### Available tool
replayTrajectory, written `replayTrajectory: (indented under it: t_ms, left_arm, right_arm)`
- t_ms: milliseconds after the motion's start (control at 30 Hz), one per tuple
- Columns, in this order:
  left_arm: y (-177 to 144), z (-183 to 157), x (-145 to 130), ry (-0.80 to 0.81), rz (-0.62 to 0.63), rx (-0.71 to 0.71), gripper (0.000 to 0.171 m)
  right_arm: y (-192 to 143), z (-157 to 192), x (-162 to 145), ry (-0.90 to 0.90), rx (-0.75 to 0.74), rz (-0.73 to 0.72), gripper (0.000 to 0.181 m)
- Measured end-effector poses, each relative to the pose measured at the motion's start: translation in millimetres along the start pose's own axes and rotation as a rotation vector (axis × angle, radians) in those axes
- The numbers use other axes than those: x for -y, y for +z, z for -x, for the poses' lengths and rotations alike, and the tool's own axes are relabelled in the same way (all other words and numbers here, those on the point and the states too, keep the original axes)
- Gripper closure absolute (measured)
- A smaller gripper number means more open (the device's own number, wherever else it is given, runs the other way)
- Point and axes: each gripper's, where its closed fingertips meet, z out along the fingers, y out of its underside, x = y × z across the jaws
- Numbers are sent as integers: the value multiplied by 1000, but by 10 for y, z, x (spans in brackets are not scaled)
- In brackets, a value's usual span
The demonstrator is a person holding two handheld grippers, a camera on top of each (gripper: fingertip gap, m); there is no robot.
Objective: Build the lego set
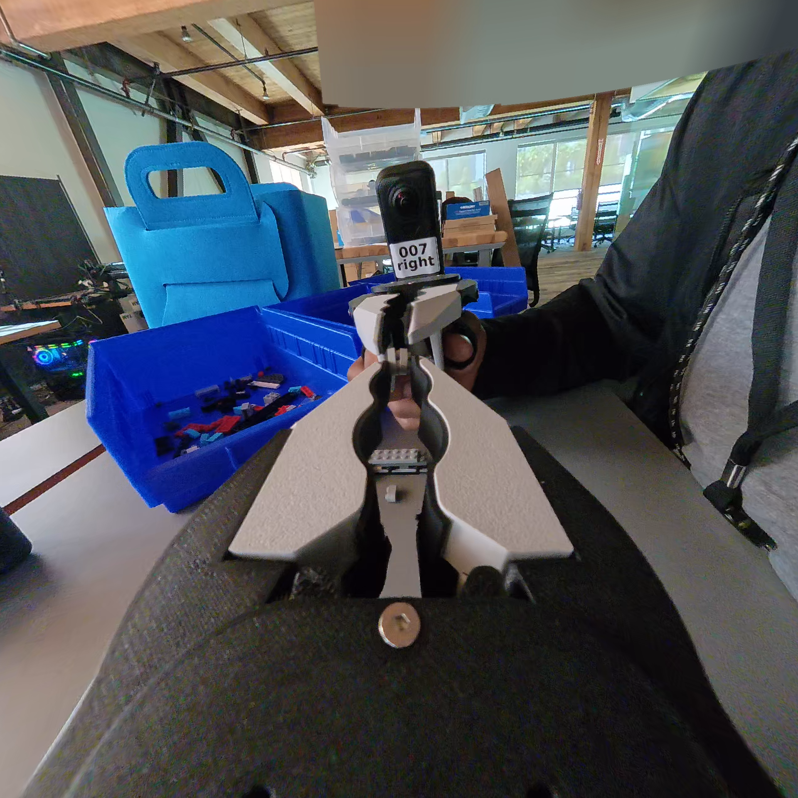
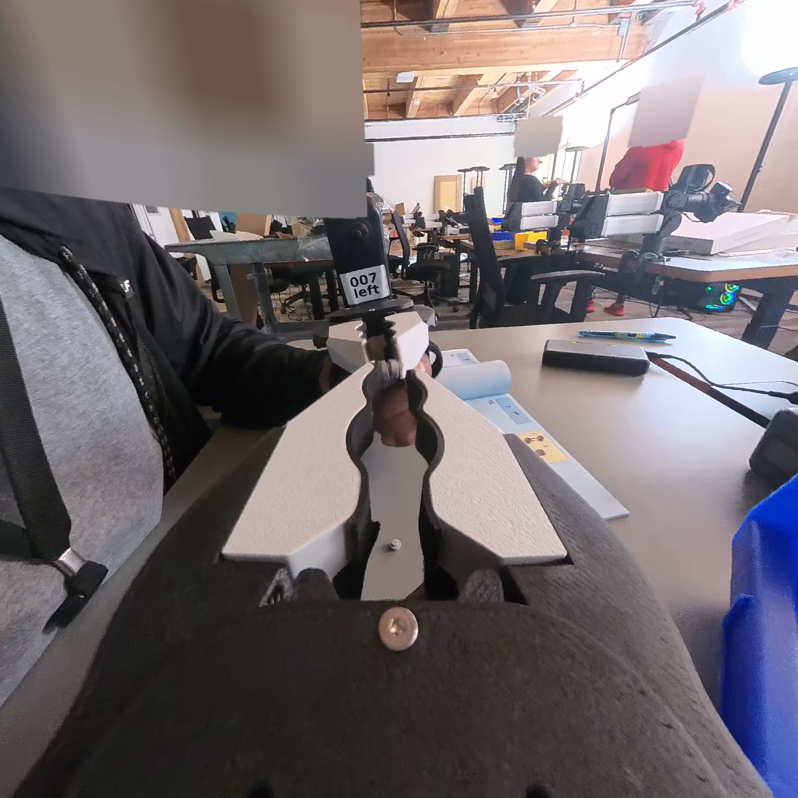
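Left wrist view: blue bin (image 1: 129, 388) holds loose bricks (image 1: 233, 414) (mixed colours); both claws pinch one small grey piece (image 1: 397, 360).

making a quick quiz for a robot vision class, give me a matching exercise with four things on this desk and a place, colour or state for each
Things:
1. bin
2. booklet
3. power bank
4. felt bag

Descriptions:
a. lies open, one page curled up
b. black and flat
c. stands behind the bin
d. holds loose bricks

Pairs: 1-d, 2-a, 3-b, 4-c
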Motion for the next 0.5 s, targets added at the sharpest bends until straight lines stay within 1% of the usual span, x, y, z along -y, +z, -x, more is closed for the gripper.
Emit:
replayTrajectory:
  t_ms: [300,500]
  left_arm:
    - [30,-64,-29,-11,9,-36,162]
    - [28,-54,-73,-27,33,-39,162]
  right_arm:
    - [39,84,-53,-23,29,26,172]
    - [36,65,-98,-37,20,43,172]
